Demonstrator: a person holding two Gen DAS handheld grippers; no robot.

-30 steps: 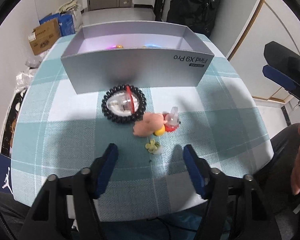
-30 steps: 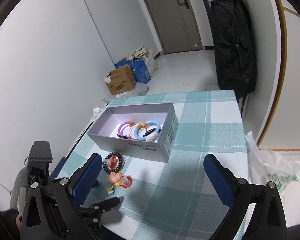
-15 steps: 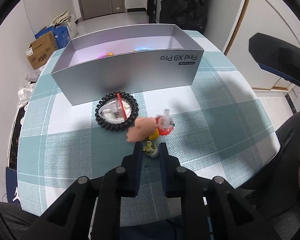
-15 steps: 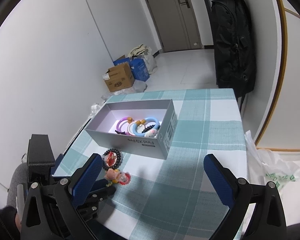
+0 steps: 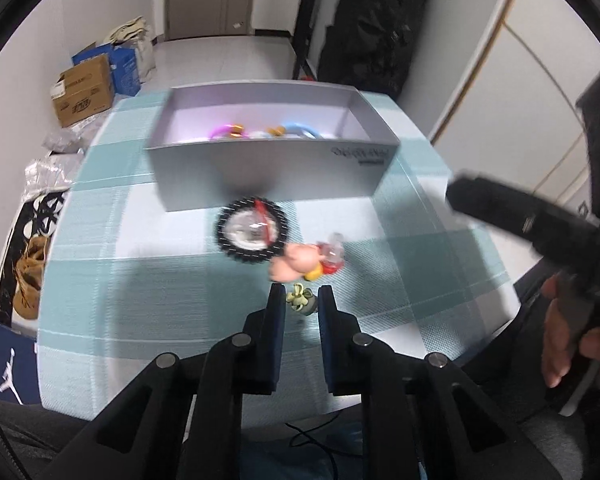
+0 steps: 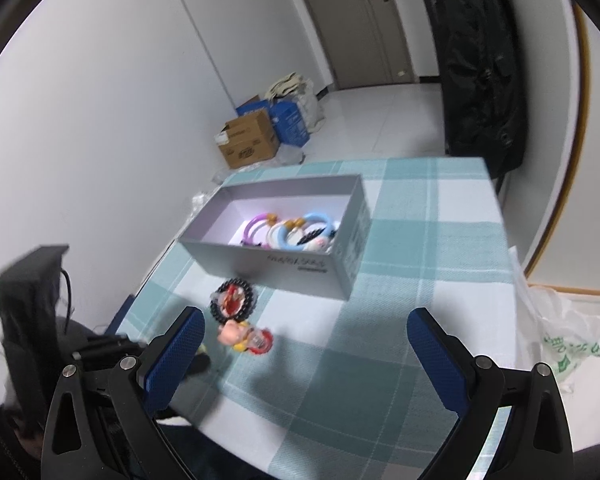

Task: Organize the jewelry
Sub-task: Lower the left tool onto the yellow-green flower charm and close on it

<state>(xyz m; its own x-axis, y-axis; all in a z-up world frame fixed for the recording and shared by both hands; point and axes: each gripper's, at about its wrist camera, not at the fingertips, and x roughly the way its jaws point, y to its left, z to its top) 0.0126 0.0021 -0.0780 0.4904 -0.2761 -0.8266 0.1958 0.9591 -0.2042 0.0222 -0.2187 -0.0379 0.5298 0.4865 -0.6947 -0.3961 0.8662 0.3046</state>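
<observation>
Now, left wrist view
Left gripper [image 5: 301,304]: fingers nearly together, clamped on one small green charm [image 5: 300,299] at their tips, just near of the toys.
Counts: one grey box [image 5: 268,176] at the far side of the checked tablecloth [image 5: 140,280]; one black bead bracelet [image 5: 252,230] close in front of it, ringing a clear round piece; one pink toy figure [image 5: 296,266] touching one red-and-clear trinket [image 5: 332,258] to its right.
Hard to make out: motion blur smears the box print and the rings inside.
Around: a hand [image 5: 568,336] on the other gripper's handle at right; cardboard box [image 5: 84,94] on the floor, far left.

Right wrist view
Right gripper [image 6: 306,354]: fingers wide apart, nothing between them, above bare cloth.
Counts: about three coloured rings [image 6: 288,230] in the box, purple, white and blue; their overlap makes the count unsure.
Hidden: the right gripper's left finger covers the charm.
Around: plastic bag [image 6: 564,344] at right, black bag [image 6: 480,72] hanging far right.
</observation>
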